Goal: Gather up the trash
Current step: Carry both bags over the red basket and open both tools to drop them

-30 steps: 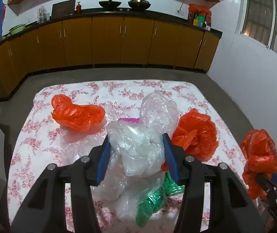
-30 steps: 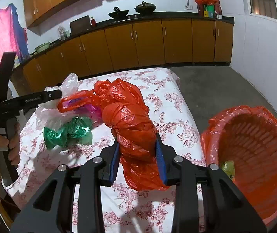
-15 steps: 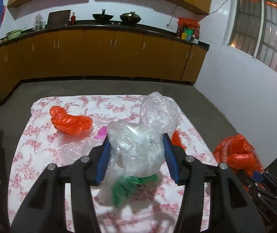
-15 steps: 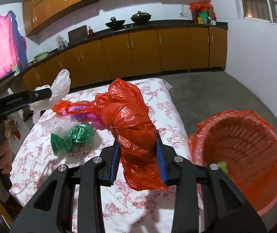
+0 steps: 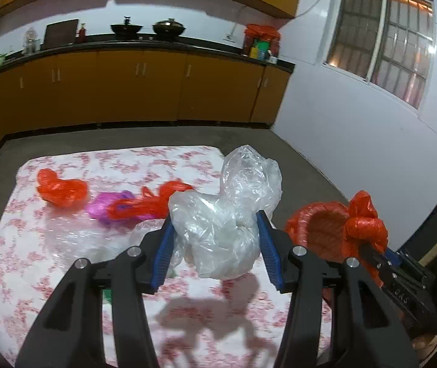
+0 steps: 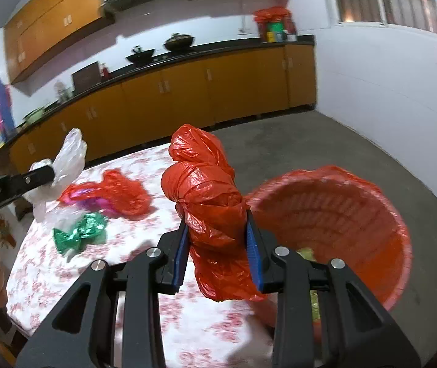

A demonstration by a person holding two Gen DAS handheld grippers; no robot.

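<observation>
My left gripper (image 5: 215, 245) is shut on a crumpled clear plastic bag (image 5: 224, 224) and holds it above the floral tablecloth (image 5: 34, 245). My right gripper (image 6: 217, 251) is shut on a knotted orange plastic bag (image 6: 209, 202), held above the table edge beside the orange trash basket (image 6: 356, 214). The basket also shows in the left wrist view (image 5: 319, 230), with the right gripper's orange bag (image 5: 365, 227) over it. On the table lie an orange bag (image 5: 62, 187), a purple and orange bundle (image 5: 126, 205) and a green wrapper (image 6: 77, 236).
The basket stands on the grey floor right of the table, with greenish scraps (image 6: 307, 253) inside. Orange kitchen cabinets (image 5: 126, 92) line the far wall. A white wall with a window (image 5: 384, 40) is on the right.
Both grippers have lifted and moved right toward the basket, each still holding its bag. The table's trash has dropped lower and left in both views.
</observation>
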